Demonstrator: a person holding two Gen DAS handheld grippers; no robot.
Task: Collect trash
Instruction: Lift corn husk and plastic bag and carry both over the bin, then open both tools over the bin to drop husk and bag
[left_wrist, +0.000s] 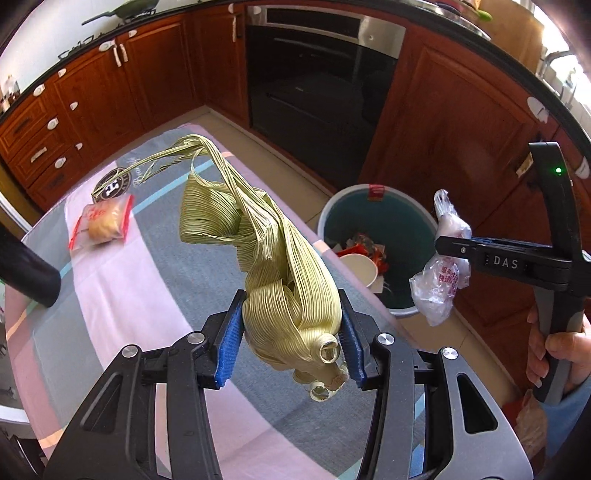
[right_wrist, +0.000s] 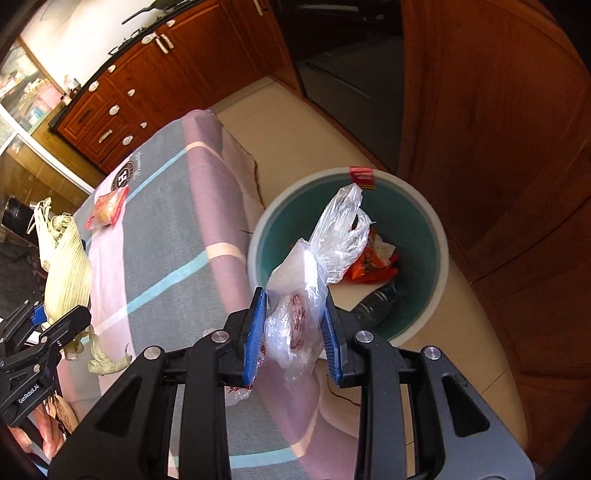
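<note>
The left claw (left_wrist: 291, 339) grips a husk (left_wrist: 273, 258) over the counter (left_wrist: 122, 280), short of the bin (right_wrist: 258, 236); released here, it misses. The right claw (right_wrist: 293, 332) pinches a bag (right_wrist: 314, 273) that could snag on the rim.

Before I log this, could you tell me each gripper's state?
Left gripper: closed on the corn husk.
Right gripper: closed on the plastic bag.

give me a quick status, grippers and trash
Left gripper shut on corn husks. Right gripper shut on plastic bag, near bin. Snack packet left on table. Nothing in the way.
</note>
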